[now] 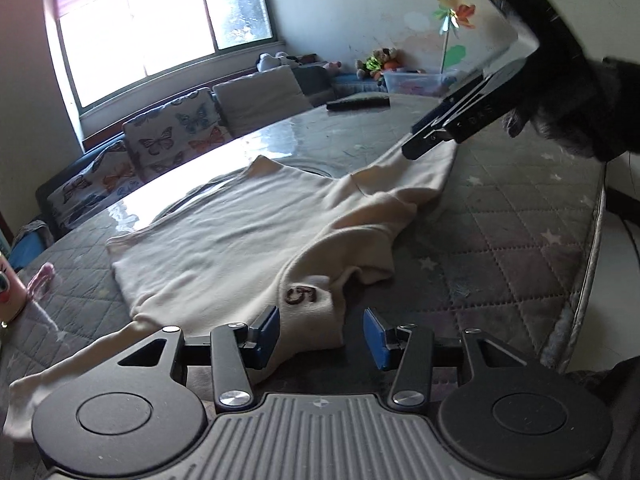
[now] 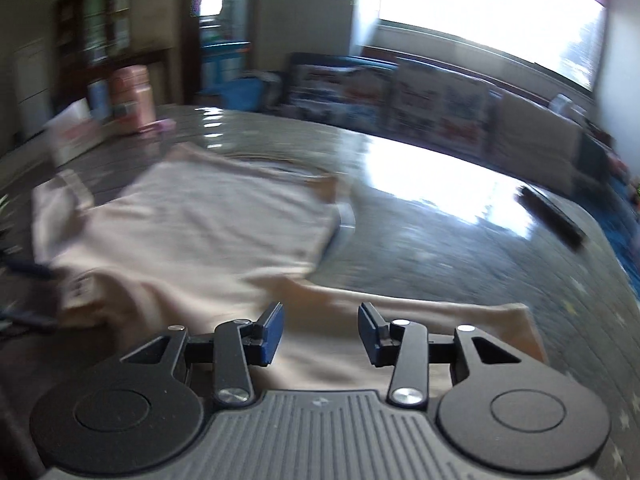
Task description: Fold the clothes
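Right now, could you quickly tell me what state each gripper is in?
Left gripper: open, holding nothing, over the shirt collar.
Right gripper: open, holding nothing, above the sleeve.

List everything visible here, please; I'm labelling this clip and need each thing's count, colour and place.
sweatshirt: one, cream with a brown 5, spread on the table, one sleeve stretched toward the right tool
table: one, grey quilted star cover under glossy film
remote control: one, black, far table edge
cushions: several, butterfly print and beige, under the window
window: one, bright, far wall
stuffed toys: several, mixed colours, far bench
pinwheel: one, multicoloured, by the wall
canister: one, pink, blurred, far table corner
left tool: black, blue pads, open over the hem
right tool: black, at the sleeve end; its own view shows it open
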Motion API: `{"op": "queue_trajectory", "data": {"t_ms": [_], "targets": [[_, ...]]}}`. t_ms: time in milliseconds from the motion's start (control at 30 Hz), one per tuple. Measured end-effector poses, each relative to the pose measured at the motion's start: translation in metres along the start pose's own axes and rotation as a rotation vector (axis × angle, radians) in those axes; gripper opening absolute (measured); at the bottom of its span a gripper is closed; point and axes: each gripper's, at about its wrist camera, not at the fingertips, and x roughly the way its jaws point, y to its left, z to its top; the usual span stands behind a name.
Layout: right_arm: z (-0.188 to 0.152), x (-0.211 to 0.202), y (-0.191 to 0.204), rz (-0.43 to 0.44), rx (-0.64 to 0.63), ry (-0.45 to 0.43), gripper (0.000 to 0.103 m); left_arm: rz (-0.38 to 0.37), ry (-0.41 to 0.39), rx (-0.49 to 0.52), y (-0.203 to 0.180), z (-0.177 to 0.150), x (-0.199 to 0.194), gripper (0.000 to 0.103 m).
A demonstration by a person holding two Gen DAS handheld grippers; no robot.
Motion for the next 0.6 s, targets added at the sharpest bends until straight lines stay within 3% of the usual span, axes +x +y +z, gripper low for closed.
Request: {"op": "queue_trajectory", "data": {"t_ms": [33, 100, 200, 433, 600], "targets": [[0.0, -0.002, 0.007, 0.019, -0.023, 0.001, 0.041, 0.009, 0.009, 0.008, -0.001, 0.0, 0.003, 0.041], [0.0, -0.005, 0.024, 0.059, -0.08, 0.008, 0.041, 0.015, 0.026, 0.004, -0.001, -0.002, 0.007, 0.018], [-0.005, -0.004, 0.041, 0.08, -0.158, 0.015, 0.041, 0.017, 0.029, -0.018, 0.004, -0.002, 0.006, 0.004], [-0.016, -0.002, 0.082, 0.129, -0.341, 0.033, 0.041, 0.003, -0.071, -0.105, 0.028, 0.018, -0.021, 0.002], [-0.022, 0.001, 0.1, 0.163, -0.427, 0.041, 0.041, -0.012, -0.062, -0.183, 0.045, 0.022, -0.016, 0.002]]}}
